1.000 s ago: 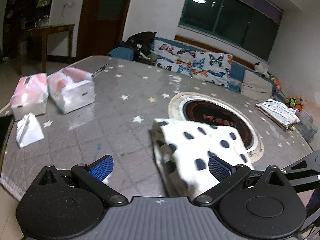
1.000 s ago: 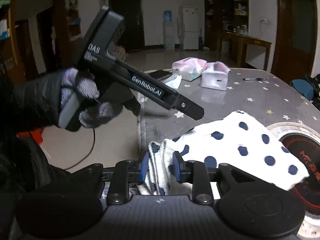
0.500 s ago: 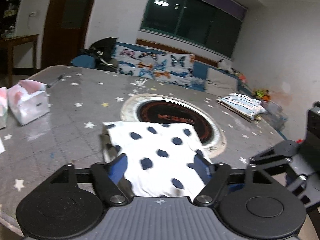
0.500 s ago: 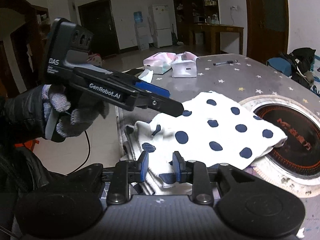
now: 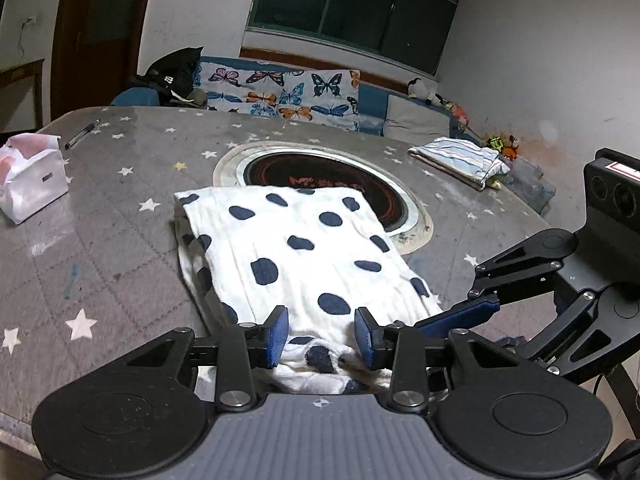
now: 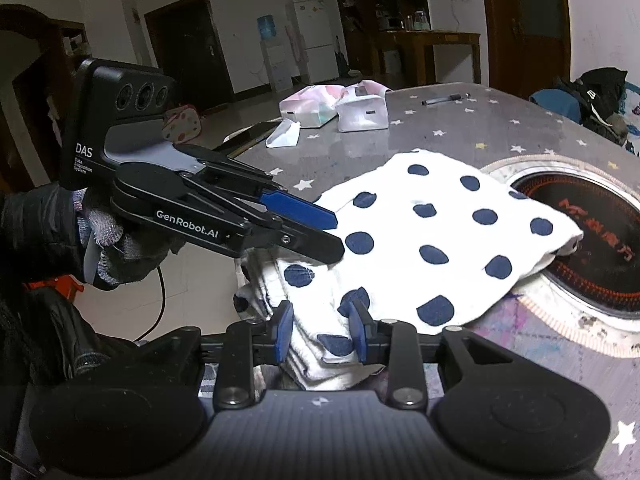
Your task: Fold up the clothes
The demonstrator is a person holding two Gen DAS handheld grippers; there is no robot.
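Folded white garment with navy dots (image 5: 304,256) lying flat on the grey star-patterned tabletop (image 5: 120,184), far end lapping over the rim of the round inset burner (image 5: 328,184), near end at the tabletop's edge. Left claw (image 5: 321,338) astride that near edge, blue pads closing with cloth bunched between them — not yet pressed against it. Right claw (image 6: 320,334) at the neighbouring corner of the same near edge, layered hems stacked between its pads, jaws easing apart yet seemingly touching the fabric on both sides. Gloved left hand (image 6: 116,240) wrapped round the left tool's handle, seen from the right wrist view; in the left wrist view the right claw's blue finger (image 5: 460,314) comes in from the right, its tip reaching the cloth's right edge. Farther back on the tabletop: 2 pink-and-white tissue packs (image 6: 336,110) side by side, a small white packet (image 6: 284,136) near them, a pen (image 6: 446,99), and a striped folded cloth (image 5: 460,160) well apart at the far right. Butterfly-print sofa (image 5: 280,94) beyond the tabletop.
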